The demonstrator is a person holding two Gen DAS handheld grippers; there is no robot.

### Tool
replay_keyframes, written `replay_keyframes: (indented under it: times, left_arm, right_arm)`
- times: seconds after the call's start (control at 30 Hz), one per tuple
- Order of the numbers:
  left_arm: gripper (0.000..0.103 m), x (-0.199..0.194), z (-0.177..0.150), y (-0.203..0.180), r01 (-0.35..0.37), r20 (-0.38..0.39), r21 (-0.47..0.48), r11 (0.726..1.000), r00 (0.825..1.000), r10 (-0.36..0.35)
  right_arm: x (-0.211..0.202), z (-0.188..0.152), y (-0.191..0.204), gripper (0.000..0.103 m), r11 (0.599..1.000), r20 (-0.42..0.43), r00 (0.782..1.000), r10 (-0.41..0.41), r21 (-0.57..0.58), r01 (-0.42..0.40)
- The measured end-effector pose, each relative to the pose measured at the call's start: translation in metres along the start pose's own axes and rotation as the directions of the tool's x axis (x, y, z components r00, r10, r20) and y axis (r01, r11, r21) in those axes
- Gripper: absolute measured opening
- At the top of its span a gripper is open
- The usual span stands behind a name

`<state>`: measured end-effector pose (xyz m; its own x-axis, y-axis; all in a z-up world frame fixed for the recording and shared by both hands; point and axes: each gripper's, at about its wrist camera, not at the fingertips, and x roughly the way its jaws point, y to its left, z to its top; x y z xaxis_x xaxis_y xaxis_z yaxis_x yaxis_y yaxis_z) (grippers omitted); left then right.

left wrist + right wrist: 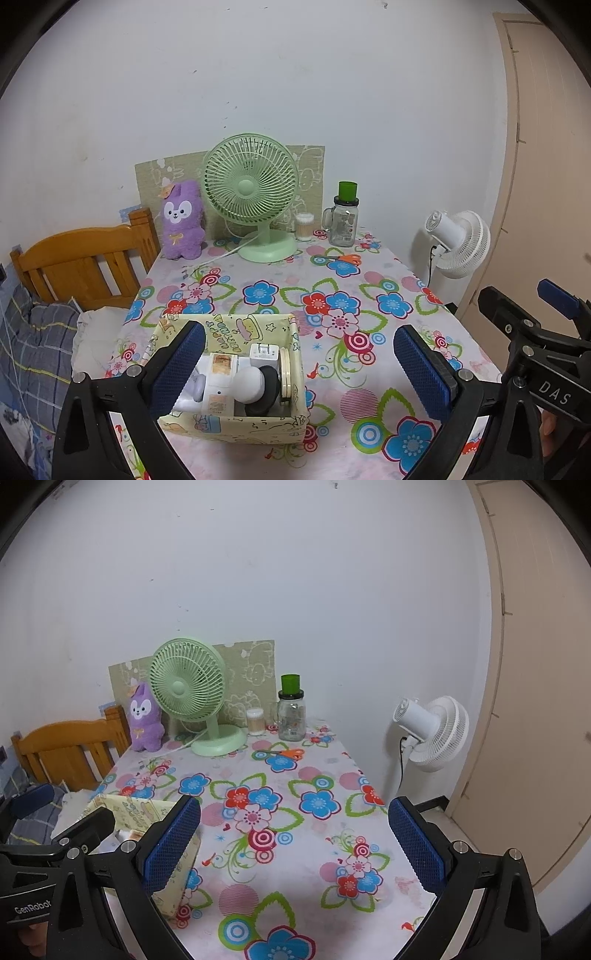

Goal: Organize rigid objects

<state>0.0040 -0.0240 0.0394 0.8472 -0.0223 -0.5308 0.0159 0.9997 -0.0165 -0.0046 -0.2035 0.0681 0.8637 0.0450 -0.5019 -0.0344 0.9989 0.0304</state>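
Note:
A pale yellow cartoon-print box (236, 428) sits on the floral tablecloth near the front left. Inside lie a white charger (263, 353), a white labelled case (218, 384), a white ball-shaped item (249, 384) on a black disc (271, 387), and a cream round tin (285, 373) on edge. My left gripper (301, 373) hangs open over the box, its left pad above the box's left side. In the right wrist view the box (173, 882) shows partly behind my open right gripper (295, 845), which holds nothing above the cloth.
At the table's back stand a green desk fan (251, 195), a purple plush toy (183, 221), a cotton swab jar (304, 226) and a glass jar with a green cap (343, 218). Orange scissors (343, 258) lie nearby. A wooden headboard (81, 266) is left, a white fan (461, 243) right.

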Motion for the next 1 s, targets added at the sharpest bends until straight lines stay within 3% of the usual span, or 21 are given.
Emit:
replay_keyframes:
  times: [1.0]
  left_arm:
    - [0.103, 0.007, 0.002, -0.008, 0.026, -0.011, 0.024, 0.999, 1.0, -0.026]
  right_arm:
    - [0.008, -0.002, -0.007, 0.103, 0.999, -0.028, 1.0, -0.012, 0.035, 0.013]
